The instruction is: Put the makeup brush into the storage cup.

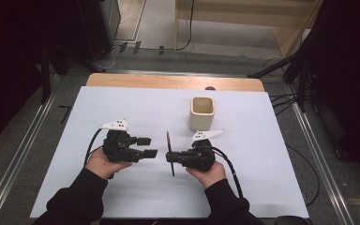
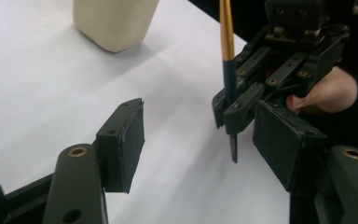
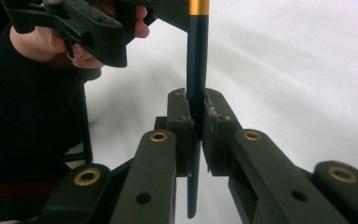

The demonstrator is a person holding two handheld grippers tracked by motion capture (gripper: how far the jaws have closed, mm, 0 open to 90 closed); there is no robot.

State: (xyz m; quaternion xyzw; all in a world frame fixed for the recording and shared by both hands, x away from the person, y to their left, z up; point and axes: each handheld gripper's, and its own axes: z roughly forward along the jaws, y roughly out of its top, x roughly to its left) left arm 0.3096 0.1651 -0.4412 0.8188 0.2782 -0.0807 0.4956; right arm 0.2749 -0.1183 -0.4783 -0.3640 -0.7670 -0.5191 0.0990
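Left hand-held gripper [image 1: 151,146]: mine, at the left of the bench [image 1: 122,197], jaws spread wide and holding nothing. It points toward the middle, pads facing the brush, which I judge readies it to take or steady the shaft if a handover is wanted. In its own view the two pads [image 2: 129,140] stand well apart with bare white bench between them.

Brush [image 1: 169,152]: thin shaft, dark blue with a gold band higher up [image 2: 226,28]. Held crosswise at the centre of the bench, between the two grippers, lifted clear of the surface as far as I can tell. Gripped partway along its dark section, so a short length pokes out one side of the pads and the long gold part out the other.

Right hand-held gripper [image 1: 172,154]: mine, just right of centre, jaws pressed together on the brush. In its own view the pads [image 3: 216,121] pinch the shaft squarely, so the brush should not swing.

Cup [image 1: 202,112]: cream, squarish, open top, upright. Stands behind the right gripper, near but apart from it. Empty as far as I see. I judge it the likely place for the brush, hence the grip that leaves one long end free to drop in.
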